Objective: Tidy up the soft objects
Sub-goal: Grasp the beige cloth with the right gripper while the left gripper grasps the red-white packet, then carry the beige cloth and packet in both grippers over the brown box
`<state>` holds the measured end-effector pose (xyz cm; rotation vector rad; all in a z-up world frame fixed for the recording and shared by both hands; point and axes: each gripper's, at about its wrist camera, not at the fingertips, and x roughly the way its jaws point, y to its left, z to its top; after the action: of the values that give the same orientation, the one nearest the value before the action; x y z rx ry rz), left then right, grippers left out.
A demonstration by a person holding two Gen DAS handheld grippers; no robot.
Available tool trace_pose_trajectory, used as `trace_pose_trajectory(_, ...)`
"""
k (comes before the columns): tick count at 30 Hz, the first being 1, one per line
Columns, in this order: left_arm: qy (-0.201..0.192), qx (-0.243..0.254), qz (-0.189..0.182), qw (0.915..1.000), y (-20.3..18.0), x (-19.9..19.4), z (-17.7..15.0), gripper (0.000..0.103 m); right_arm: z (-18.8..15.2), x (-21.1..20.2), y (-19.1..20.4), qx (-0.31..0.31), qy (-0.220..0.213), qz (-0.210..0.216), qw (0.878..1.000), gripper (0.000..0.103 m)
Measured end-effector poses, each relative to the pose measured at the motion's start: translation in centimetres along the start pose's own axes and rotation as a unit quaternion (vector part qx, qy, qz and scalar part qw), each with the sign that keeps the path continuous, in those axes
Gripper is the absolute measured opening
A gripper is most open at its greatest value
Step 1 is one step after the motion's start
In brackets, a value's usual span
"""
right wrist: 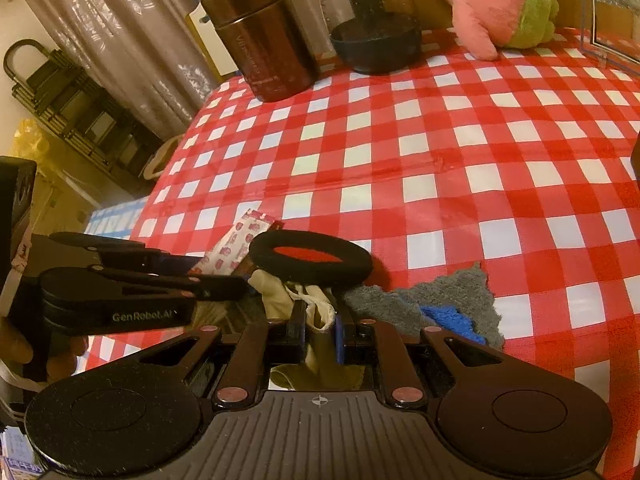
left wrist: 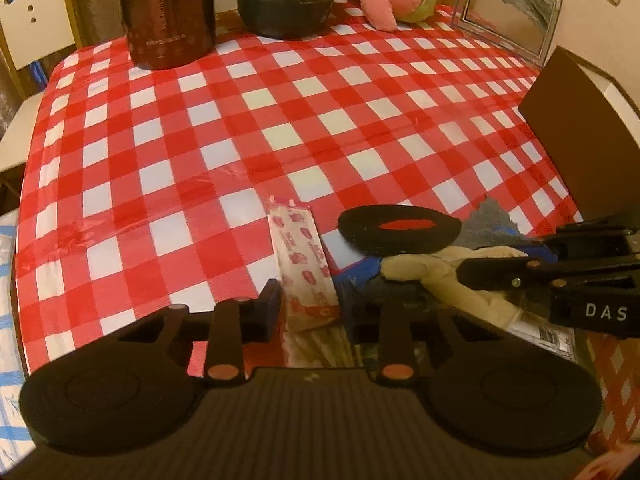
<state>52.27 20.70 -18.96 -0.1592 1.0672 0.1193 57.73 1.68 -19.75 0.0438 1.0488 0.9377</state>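
R gripper (right wrist: 320, 330) pinching beige glove (right wrist: 316, 312), cuff hidden

**A:** What soft things can I see from my end?

**B:** I've got a beige glove (right wrist: 316, 312), limp and crumpled, near the desk's front edge. A black ring-shaped pad (right wrist: 310, 256) lies flat just behind it, its rim overlapping the glove.

**A:** And to the right?

**B:** A grey fuzzy cloth (right wrist: 452, 292), rumpled, with a blue piece (right wrist: 452, 320) lying on it. Left of the ring I see a long patterned packet (left wrist: 298, 256), lying lengthwise. Far back, a pink and green plush toy (right wrist: 500, 4) rests on the checked cover.
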Motion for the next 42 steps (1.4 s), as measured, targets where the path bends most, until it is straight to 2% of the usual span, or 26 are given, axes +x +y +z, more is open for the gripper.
trace_pose_trajectory(9,-0.02,-0.017,0.006,0.9996,1.2,-2.6,-0.6,0.024,0.0,-1.0,1.0,-0.016,-0.007,0.002,1.0,0.013)
trace_pose_trajectory(17,-0.044,-0.024,0.003,0.9987,0.9,-5.6,-0.9,0.022,-0.4,-3.6,2.2,-0.021,-0.035,0.007,0.999,0.007)
trace_pose_trajectory(24,-0.066,-0.019,-0.004,0.9976,0.0,-8.3,-1.4,0.022,-0.5,-6.7,3.2,-0.02,-0.068,0.01,0.997,0.006)
trace_pose_trajectory(33,-0.094,0.003,-0.022,0.9953,-2.6,-11.8,-1.7,0.022,-1.2,-11.5,3.7,-0.007,-0.116,0.002,0.993,0.006)
trace_pose_trajectory(42,-0.118,0.059,-0.062,0.9893,-7.6,-13.9,-1.1,0.022,-2.7,-16.9,2.7,0.019,-0.16,-0.03,0.987,0.006)
